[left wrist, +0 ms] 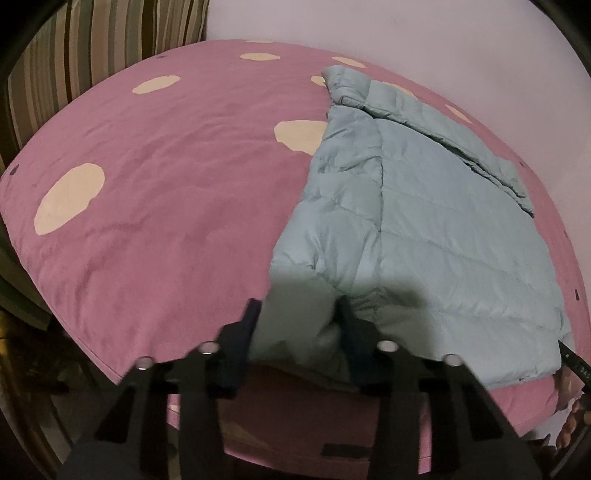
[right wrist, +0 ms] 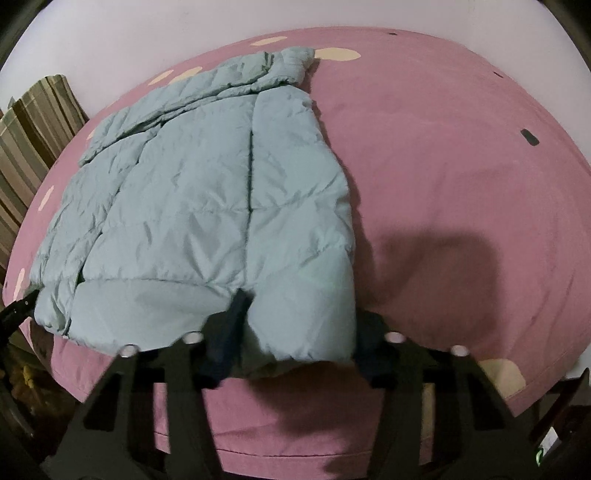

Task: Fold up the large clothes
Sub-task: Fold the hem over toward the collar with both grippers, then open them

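Observation:
A pale blue quilted puffer jacket [left wrist: 406,221] lies on a pink bed cover [left wrist: 166,221] with cream spots, collar at the far end and sleeves folded in. My left gripper [left wrist: 299,325] is shut on the jacket's near left hem corner at the bed's front edge. In the right wrist view the jacket [right wrist: 203,192] fills the left half of the bed [right wrist: 443,184], and my right gripper [right wrist: 299,325] is shut on its near right hem corner. The other gripper's tip shows at each view's edge: the right one [left wrist: 576,365] and the left one [right wrist: 18,306].
A striped curtain [left wrist: 92,55] hangs beyond the bed's far left. A pale wall [left wrist: 443,33] stands behind the bed. The bed's front edge drops off just below both grippers. Pink cover lies bare left of the jacket and right of it [right wrist: 461,166].

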Demonstrator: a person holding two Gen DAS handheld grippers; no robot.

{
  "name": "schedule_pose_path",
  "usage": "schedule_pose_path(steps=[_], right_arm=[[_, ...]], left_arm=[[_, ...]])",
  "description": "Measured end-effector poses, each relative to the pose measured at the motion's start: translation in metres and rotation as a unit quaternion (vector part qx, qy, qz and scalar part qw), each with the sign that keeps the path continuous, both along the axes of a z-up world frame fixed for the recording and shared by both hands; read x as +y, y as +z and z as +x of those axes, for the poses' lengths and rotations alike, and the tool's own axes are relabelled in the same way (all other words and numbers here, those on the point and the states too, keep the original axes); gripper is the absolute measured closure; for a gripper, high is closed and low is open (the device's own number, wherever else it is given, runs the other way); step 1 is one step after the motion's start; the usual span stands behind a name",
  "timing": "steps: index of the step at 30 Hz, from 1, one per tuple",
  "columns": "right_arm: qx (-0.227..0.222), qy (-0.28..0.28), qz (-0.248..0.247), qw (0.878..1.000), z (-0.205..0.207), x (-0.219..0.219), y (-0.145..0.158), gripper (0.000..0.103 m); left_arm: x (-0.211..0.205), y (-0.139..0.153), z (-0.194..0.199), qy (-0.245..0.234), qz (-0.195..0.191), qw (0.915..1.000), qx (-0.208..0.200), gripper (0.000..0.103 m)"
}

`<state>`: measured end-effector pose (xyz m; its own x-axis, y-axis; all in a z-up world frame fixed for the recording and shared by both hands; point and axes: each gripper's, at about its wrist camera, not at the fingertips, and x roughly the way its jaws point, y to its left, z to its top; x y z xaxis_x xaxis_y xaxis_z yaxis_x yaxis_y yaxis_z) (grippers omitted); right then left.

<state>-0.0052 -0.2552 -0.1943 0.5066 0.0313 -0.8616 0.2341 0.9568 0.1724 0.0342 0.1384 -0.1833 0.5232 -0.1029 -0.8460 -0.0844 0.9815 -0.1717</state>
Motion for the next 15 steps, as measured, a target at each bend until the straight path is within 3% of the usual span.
schedule_pose_path(steps=[1,5,10,15], right_arm=[[0.000,0.003,0.011,1.000,0.000,0.000,0.000,0.075],[-0.005,0.014,0.025,1.000,0.000,0.004,0.002,0.093],[-0.026,0.012,0.029,0.999,-0.006,0.006,0.015,0.097],[-0.074,0.010,0.036,0.997,-0.007,0.004,0.051,0.098]], left_arm=[[-0.001,0.000,0.000,-0.002,0.003,1.0000,0.000,0.076],[-0.002,0.002,-0.002,-0.006,-0.007,0.9999,-0.005,0.096],[-0.002,0.016,-0.006,0.001,-0.005,0.9997,-0.024,0.100],[-0.002,0.055,-0.002,0.005,-0.014,0.9977,-0.066,0.100]])
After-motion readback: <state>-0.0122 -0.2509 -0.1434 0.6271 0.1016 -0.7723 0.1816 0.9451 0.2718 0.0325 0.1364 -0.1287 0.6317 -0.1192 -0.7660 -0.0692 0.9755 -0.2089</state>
